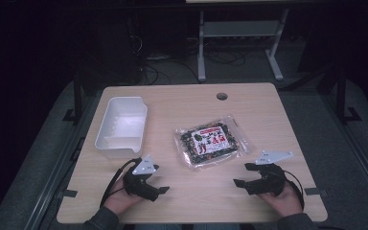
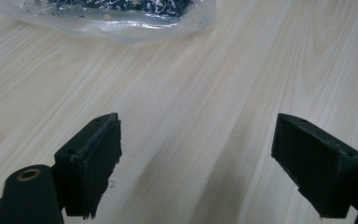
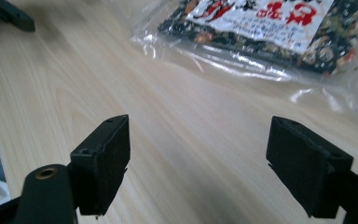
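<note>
The snack bag (image 1: 211,143) lies flat near the middle of the table (image 1: 249,110), sealed in clear plastic with a white and red label over dark contents. Nothing grips it or touches it, so the work on it looks not yet begun. A white tub (image 1: 121,125) stands empty at about nine o'clock from the bag, apart from it; putting the bag in there seems the likely job, and all of that is left to do.

The left gripper (image 1: 162,190) rests low on the table at about seven o'clock from the bag, its jaws spread wide over bare wood; in the left gripper view the bag's edge (image 2: 121,18) lies ahead at twelve o'clock. The right gripper (image 1: 238,184) sits at about five o'clock from the bag, jaws likewise wide apart and holding nothing, with the bag (image 3: 261,28) ahead toward one o'clock in the right gripper view.
</note>
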The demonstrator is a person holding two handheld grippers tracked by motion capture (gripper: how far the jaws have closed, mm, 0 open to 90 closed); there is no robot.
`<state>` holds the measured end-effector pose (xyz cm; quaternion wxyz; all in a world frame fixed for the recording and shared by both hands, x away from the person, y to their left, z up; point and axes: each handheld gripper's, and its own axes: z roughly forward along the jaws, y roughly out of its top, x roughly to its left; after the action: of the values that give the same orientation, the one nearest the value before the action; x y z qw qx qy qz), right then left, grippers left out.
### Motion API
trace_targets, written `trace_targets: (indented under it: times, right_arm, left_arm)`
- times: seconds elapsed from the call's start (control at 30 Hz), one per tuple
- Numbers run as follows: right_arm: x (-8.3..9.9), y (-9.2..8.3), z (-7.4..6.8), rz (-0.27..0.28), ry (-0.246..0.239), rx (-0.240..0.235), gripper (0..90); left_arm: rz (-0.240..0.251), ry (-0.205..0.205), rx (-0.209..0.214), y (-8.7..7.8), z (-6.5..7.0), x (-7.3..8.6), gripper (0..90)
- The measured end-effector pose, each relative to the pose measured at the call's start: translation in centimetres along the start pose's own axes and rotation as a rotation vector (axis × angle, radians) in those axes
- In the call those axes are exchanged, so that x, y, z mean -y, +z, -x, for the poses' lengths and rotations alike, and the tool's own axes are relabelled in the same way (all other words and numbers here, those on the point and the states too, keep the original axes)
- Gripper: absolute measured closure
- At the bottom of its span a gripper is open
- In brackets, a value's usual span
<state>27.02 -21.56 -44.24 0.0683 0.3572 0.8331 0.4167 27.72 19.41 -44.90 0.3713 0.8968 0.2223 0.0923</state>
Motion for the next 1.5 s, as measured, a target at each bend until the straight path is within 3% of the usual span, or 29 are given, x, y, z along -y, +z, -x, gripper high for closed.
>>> trace_targets:
  times: [0.13, 0.27, 0.6, 0.9, 1.17, 1.3, 1.5]
  right_arm:
    - [-1.8, -0.3, 0.4, 0.042, 0.005, 0.021, 20.3]
    - [-2.8, -0.4, 1.0, 0.047, 0.024, 0.04, 20.0]
    - [-5.0, 0.1, 2.9, 0.022, 0.063, 0.074, 20.3]
    - [-7.7, 0.7, 5.7, -0.014, 0.105, 0.129, 22.5]
    - [-7.8, 1.0, 7.8, -0.057, 0.17, 0.147, 25.4]
    - [-6.9, 1.1, 9.2, -0.089, 0.218, 0.171, 28.2]
    - [-5.7, 1.4, 10.4, -0.134, 0.277, 0.17, 32.2]
  left_arm:
    - [0.009, -0.005, 0.003, -0.1, -0.1, 0.0, 15.2]
    - [0.01, -0.005, 0.005, -0.1, -0.1, 0.0, 15.2]
    - [0.012, -0.006, 0.001, -0.2, -0.1, -0.1, 15.2]
    - [0.014, -0.009, 0.0, -0.2, -0.3, -0.1, 15.4]
    - [0.015, -0.012, 0.001, -0.2, -0.3, 0.0, 15.5]
    - [0.015, -0.012, 0.002, -0.2, -0.3, 0.0, 15.5]
    - [0.014, -0.011, 0.003, -0.2, -0.3, -0.1, 15.5]
